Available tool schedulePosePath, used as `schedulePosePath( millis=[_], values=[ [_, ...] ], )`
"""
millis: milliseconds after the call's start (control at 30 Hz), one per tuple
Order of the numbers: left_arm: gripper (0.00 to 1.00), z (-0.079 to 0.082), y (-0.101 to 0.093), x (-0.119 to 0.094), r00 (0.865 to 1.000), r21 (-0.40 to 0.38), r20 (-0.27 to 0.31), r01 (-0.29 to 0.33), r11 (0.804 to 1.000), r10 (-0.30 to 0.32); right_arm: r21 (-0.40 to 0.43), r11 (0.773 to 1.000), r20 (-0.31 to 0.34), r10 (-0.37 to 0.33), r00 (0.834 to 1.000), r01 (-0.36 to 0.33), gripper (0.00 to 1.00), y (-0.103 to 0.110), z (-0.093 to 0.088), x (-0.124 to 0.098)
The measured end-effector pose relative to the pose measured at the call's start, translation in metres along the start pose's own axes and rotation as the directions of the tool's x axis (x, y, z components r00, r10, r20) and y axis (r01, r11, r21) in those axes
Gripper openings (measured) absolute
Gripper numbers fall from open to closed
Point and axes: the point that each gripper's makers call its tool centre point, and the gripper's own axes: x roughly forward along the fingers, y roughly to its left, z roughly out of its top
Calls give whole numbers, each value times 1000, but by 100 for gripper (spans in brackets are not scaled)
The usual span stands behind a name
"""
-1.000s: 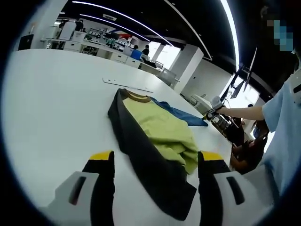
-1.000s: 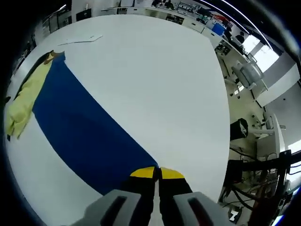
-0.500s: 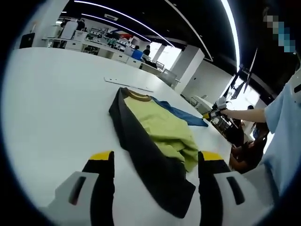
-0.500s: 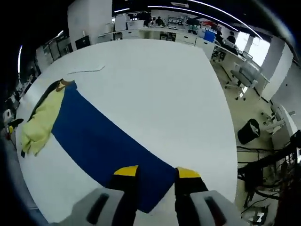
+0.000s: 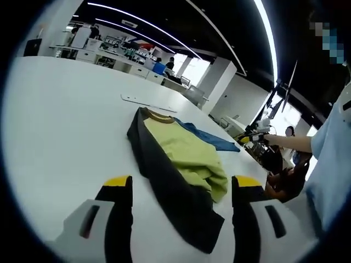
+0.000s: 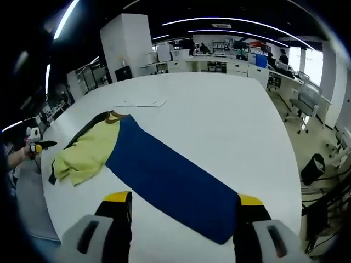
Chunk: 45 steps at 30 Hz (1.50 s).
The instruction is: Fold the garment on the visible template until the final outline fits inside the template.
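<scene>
A garment lies flat on the white table (image 5: 60,120), with a dark panel (image 5: 164,186), a crumpled yellow-green middle (image 5: 192,153), a blue part (image 5: 211,138) and a tan collar (image 5: 160,114). My left gripper (image 5: 182,183) is open, just short of the dark hem and touching nothing. In the right gripper view the blue part (image 6: 170,175) stretches out long beside the yellow-green part (image 6: 88,153). My right gripper (image 6: 184,198) is open above the blue hem with nothing held. The right gripper (image 5: 253,135) shows small in a hand, and the left gripper (image 6: 35,147) shows at the far left.
A thin flat white sheet (image 5: 147,102) lies on the table beyond the collar, the same sheet (image 6: 140,102) in the right gripper view. A person in a light blue shirt (image 5: 332,164) stands at the table's edge. Office chairs (image 6: 307,96) and a bin (image 6: 315,164) stand on the floor past the table's edge.
My right gripper has opened, let go of the blue hem and pulled back, so its view now takes in the whole garment. The left gripper has barely moved.
</scene>
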Motion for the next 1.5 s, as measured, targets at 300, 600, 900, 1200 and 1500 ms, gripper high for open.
schedulePosePath(
  millis=[300,600,900,1200,1500],
  values=[
    [72,3,-11,-6,999,-2,25,21,1000,-21,0,1000,49,28,998,-28,96,22,11,-12],
    [72,9,-16,-14,999,15,41,29,999,-30,-1,999,119,52,991,-53,100,50,23,-29],
    [71,8,-22,-22,999,54,32,32,998,-34,-9,998,150,64,987,-64,99,79,23,-37],
    [69,-16,-30,-28,999,73,-16,33,997,-32,-10,994,193,109,975,-109,96,112,22,-46],
    [69,-41,-29,-33,997,72,-73,16,997,-11,-38,989,183,149,972,-145,95,149,6,-47]
  ],
)
